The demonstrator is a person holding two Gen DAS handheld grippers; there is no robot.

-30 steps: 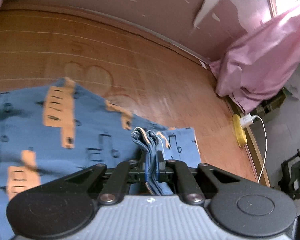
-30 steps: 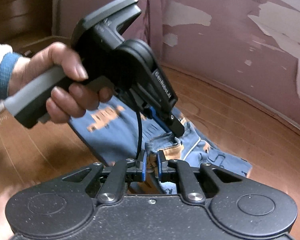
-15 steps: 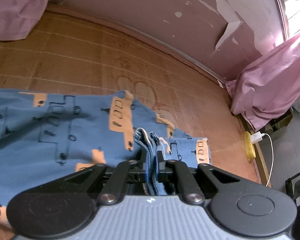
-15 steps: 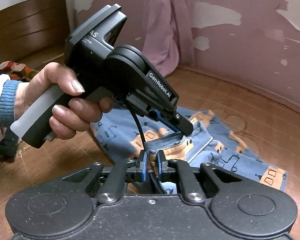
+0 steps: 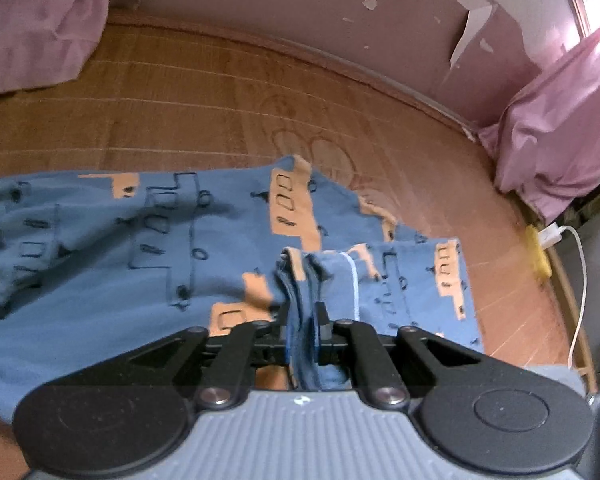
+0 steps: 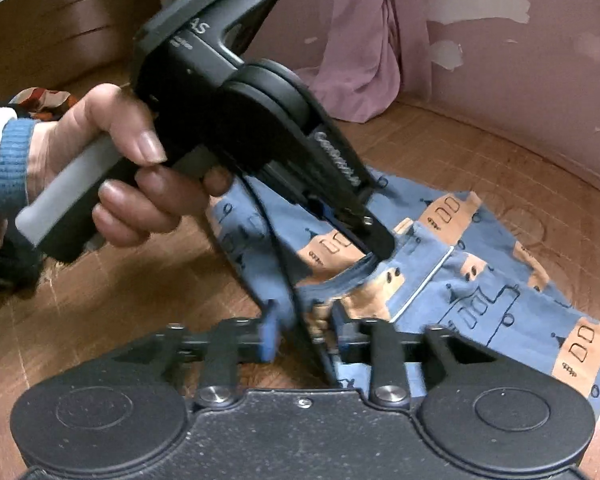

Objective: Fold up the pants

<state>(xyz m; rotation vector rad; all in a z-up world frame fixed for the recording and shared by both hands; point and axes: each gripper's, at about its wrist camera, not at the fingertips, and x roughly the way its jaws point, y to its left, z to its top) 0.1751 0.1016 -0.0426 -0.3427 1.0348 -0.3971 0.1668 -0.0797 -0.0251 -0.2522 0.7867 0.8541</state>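
Far left in the left wrist view: a pink curtain bunched against the peeling wall. Below it, blue pants with orange bus shapes, spread flat over the woven mat and reaching from the left edge to past centre. At centre, left gripper clamped on a bunched fold of the pants — thick layers pinched between the two fingers, a white seam line running just right of the pinch. Further right, more pink cloth heaped at the mat's edge, then a white charger with its cable on a yellow strip.

In the right wrist view, from the left: a hand with a blue knit cuff wrapped round the left gripper's handle, its fingertips biting the pants' edge at centre. Lower centre, right gripper — fingers parted, blurred, with a black cable and a fabric edge passing between them; contact with the cloth not clear. To the right, the rest of the pants lying on the mat.
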